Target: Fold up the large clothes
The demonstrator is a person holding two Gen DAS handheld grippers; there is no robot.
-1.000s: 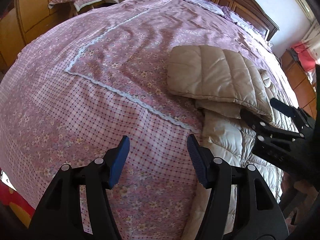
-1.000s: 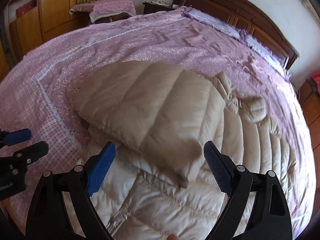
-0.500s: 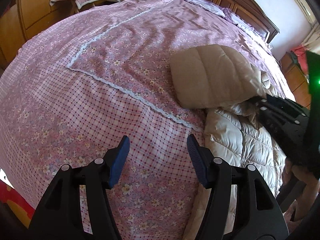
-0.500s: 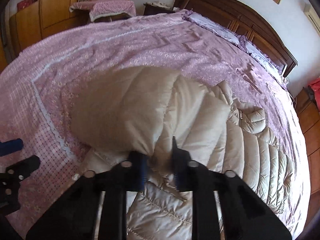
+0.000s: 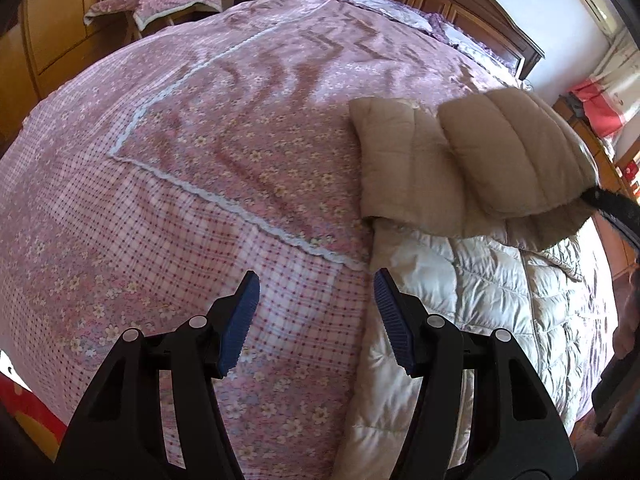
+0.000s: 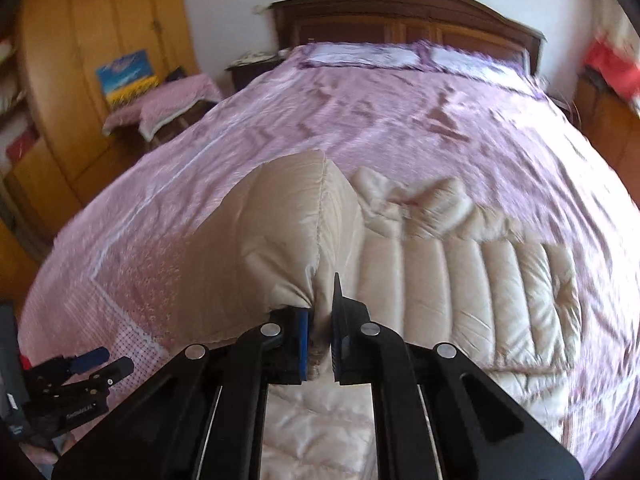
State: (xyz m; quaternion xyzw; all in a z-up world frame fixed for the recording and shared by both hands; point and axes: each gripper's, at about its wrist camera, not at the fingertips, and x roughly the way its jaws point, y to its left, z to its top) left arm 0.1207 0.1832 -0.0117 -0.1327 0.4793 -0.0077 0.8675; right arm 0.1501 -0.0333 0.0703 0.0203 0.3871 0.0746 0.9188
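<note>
1. Gripping a bunched corner of the puffy beige quilted down jacket [image 6: 460, 280], the right gripper [image 6: 320, 344] has its blue-padded jaws narrowing on the fabric, which is wedged between them and lifted into a peak.
2. Left gripper [image 5: 316, 320]: jaws partly apart, nothing between them, hovering over the pink checked and floral bedspread [image 5: 200, 184] just beside the jacket's near edge.
3. Jacket location: spread on the right part of the bed, pale lining up nearest the viewer, one tan panel folded over it.
4. Handling, as judged: light, soft, springy filling; the shiny shell looks slippery, so a pinch on a seam or hem should hold better than one on a puffed channel.
5. Hard to make out: the right wrist view is blurred, the jacket's near hem is cut off by the gripper frames, and sleeves cannot be told apart.
6. Farthest: dark wooden headboard [image 6: 408, 12].
</note>
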